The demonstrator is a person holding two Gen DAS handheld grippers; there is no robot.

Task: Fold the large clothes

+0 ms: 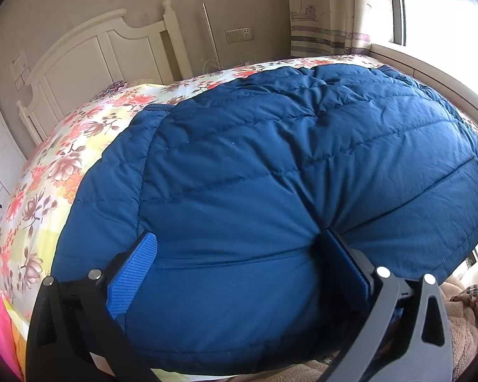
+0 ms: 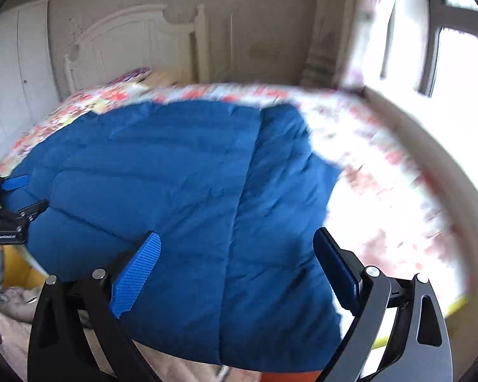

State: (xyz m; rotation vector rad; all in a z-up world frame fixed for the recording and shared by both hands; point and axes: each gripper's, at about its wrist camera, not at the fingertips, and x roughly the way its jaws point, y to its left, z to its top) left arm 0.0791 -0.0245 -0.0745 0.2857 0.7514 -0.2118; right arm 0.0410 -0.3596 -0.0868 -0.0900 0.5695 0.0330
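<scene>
A large blue quilted jacket lies spread on the bed with the floral sheet. My left gripper is wide open, its fingers pressed against the jacket's near edge, with padded fabric bulging between them; no closed grip shows. In the right wrist view the jacket has its right side folded over along a long crease. My right gripper is open and empty, hovering over the jacket's near hem. The left gripper also shows at the left edge there. This view is motion-blurred.
A white headboard stands at the far end of the bed. A window sill and curtain run along the right. A beige fuzzy blanket lies by the bed's near edge. White wardrobe doors stand on the left.
</scene>
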